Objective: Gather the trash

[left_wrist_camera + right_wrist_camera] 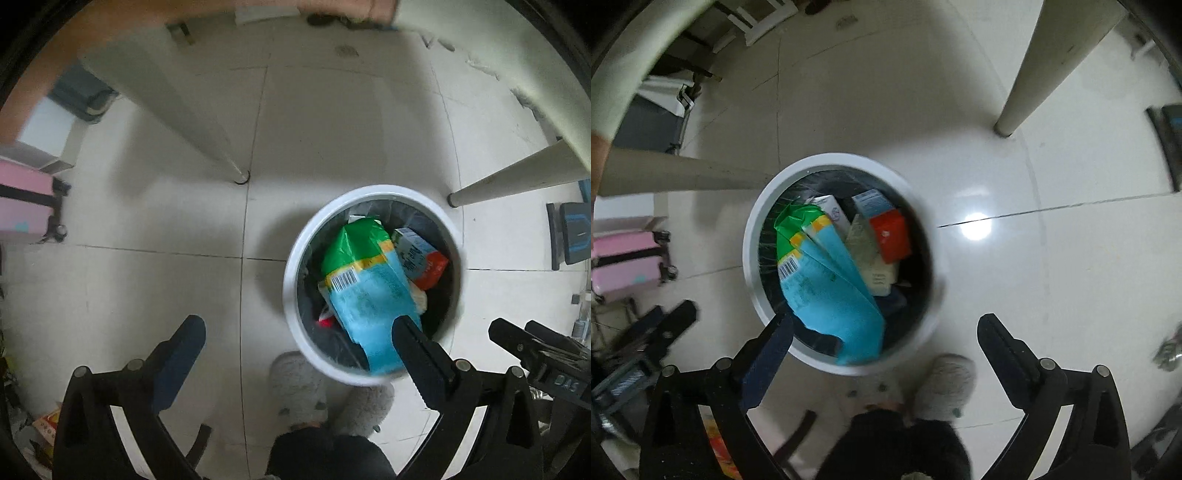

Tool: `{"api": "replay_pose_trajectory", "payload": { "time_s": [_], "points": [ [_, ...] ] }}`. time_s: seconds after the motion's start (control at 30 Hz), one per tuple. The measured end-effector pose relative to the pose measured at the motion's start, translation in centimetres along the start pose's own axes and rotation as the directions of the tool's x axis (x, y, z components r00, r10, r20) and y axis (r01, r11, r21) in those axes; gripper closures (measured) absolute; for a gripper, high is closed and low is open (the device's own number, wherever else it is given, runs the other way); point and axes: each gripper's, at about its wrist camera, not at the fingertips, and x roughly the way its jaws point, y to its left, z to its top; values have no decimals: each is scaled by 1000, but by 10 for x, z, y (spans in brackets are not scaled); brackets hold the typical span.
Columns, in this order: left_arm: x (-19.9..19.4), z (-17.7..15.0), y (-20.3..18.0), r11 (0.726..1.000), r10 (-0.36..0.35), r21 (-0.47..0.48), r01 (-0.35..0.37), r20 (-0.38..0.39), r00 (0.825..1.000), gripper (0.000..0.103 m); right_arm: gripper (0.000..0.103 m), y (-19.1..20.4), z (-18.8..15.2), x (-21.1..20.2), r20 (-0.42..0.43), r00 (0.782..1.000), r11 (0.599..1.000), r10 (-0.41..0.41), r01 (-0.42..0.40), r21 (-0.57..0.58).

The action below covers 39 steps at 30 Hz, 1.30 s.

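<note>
A round white trash bin (295, 266) (753, 254) with a dark liner stands on the tiled floor. Inside it lie a large blue, yellow and green bag (365, 288) (827, 284), a red box (432, 271) (890, 236), and blue-white cartons (410, 247) (871, 201). My left gripper (295, 328) is open and empty above the bin's left edge. My right gripper (886, 325) is open and empty above the bin's near rim. Each gripper shows at the edge of the other's view, the right one in the left wrist view (532, 343).
White table legs (236, 173) (1008, 125) stand beside the bin. A pink suitcase (26, 199) (628, 258) is at the left. The person's grey slippers (295, 387) (945, 384) are just before the bin. A colourful package (48, 424) lies at lower left.
</note>
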Motion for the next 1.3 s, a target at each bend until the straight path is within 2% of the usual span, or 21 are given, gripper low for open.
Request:
{"api": "replay_pose_trajectory", "payload": {
  "time_s": [0.17,0.33,0.6,0.73,0.97,1.13,1.3],
  "points": [
    [-65,-21,-7,1000,-4,-25,4,15,1000,0,2,2,-25,-67,41,995,995,-93,94,-26],
    [-141,-36,-13,1000,-9,-19,10,38,999,0,2,10,-58,-150,91,986,987,-143,148,-55],
    [-267,-67,-25,998,-43,49,40,63,997,0,2,29,-113,-304,131,983,987,-131,141,-71],
    [-334,-85,-29,993,-84,84,77,81,993,0,2,38,-141,-381,145,985,992,-91,102,-71],
    [-437,-105,-34,976,-200,115,184,149,968,0,2,42,-181,-493,187,982,997,6,8,-74],
    [-488,-119,-36,958,-272,138,250,173,947,0,2,43,-204,-563,234,971,995,50,-28,-94],
    [-528,-135,-37,936,-346,151,319,210,915,0,2,47,-224,-622,279,957,992,81,-50,-115]
  ]
}}
